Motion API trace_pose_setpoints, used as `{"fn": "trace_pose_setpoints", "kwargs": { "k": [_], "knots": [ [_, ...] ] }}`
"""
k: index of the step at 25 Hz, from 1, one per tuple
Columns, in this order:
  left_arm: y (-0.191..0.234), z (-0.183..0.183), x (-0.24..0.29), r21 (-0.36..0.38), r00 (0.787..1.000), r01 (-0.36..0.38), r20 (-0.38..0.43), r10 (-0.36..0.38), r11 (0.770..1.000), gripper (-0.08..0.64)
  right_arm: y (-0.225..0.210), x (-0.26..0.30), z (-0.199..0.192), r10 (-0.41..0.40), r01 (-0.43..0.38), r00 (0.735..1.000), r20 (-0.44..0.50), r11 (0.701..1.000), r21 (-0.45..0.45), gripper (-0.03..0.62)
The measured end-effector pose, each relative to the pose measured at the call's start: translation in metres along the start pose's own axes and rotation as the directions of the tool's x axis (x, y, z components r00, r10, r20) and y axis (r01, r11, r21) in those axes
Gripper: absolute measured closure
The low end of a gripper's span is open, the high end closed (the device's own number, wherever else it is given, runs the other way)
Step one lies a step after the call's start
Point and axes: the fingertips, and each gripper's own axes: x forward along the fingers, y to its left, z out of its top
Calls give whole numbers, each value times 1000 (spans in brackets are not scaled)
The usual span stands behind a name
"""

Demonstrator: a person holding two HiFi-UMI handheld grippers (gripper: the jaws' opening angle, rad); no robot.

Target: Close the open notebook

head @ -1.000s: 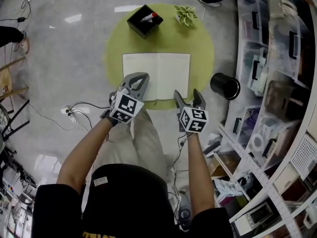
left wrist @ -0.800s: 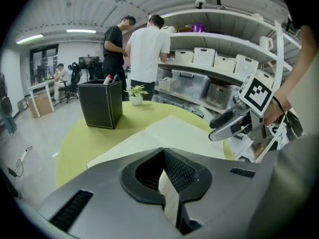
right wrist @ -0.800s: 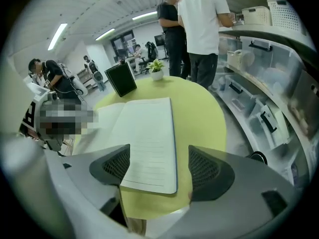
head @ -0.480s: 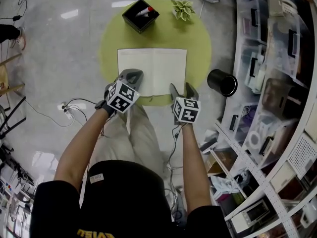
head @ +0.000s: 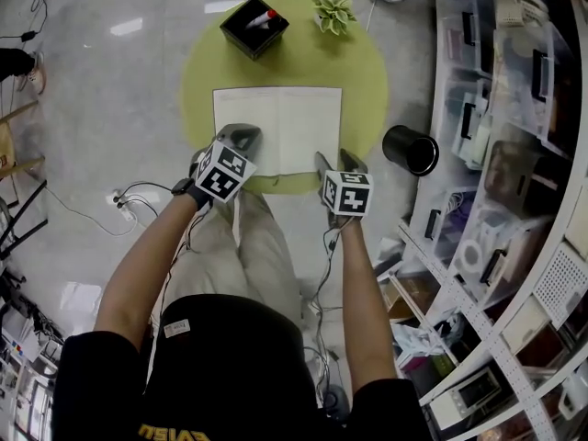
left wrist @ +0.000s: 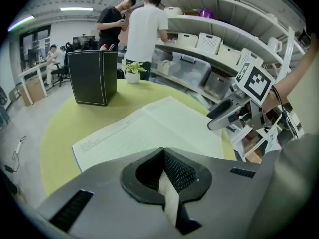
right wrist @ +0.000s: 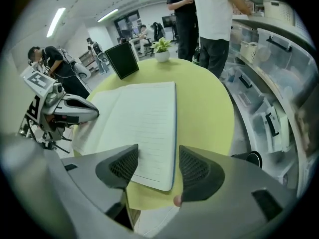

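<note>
we see the notebook point(head: 277, 129) lying open & flat on a round yellow-green table point(head: 367, 72). it has two pale ruled pages w/ a centre fold and a thin blue edge down the right side. it sits straight ahead of both claws, near edge by their tips.

left claw point(head: 243, 134): grey moulded plastic, jaws drawn together w/ tips meeting. the black cross-hatched pads frame a diamond-shaped hollow. a pale sliver shows in the slit behind the pads; we can't tell what it is. the tip is over the notebook's near-left corner; whether it touches the paper we can't tell.

right claw point(head: 340, 160): same grey shell & meshed black pads, jaws part-way apart and closing. the notebook's near-right corner shows in the gap btwn them, pads not on it. the table's rim curves just under that corner.

each claw has a white cube w/ black square markers on its back.

beyond the left claw, past the notebook's far edge, stands a square black box point(head: 254, 26) w/ pale lines along its edges and a red-tipped thing poking out. to the box's right is a small leafy plant point(head: 333, 14) in a white pot.

out to the right claw's right, down on the glossy grey floor, is a round black bin point(head: 412, 150). past it are curved white shelves point(head: 514, 108) w/ clear plastic tubs. two people stand by the shelves beyond the table.
</note>
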Motion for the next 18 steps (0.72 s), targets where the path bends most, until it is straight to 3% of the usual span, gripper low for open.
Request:
{"fn": "trace_pose_setpoints", "kwargs": {
  "k": [11,18],
  "knots": [
    [0,0,1,3,1000,-8,1,8,1000,554,1,0,0,-26,26,999,-33,1000,-4,368],
    [0,-1,2,5,1000,-15,3,15,1000,554,1,-4,2,-145,145,989,3,988,-55,405]
  ]
}}
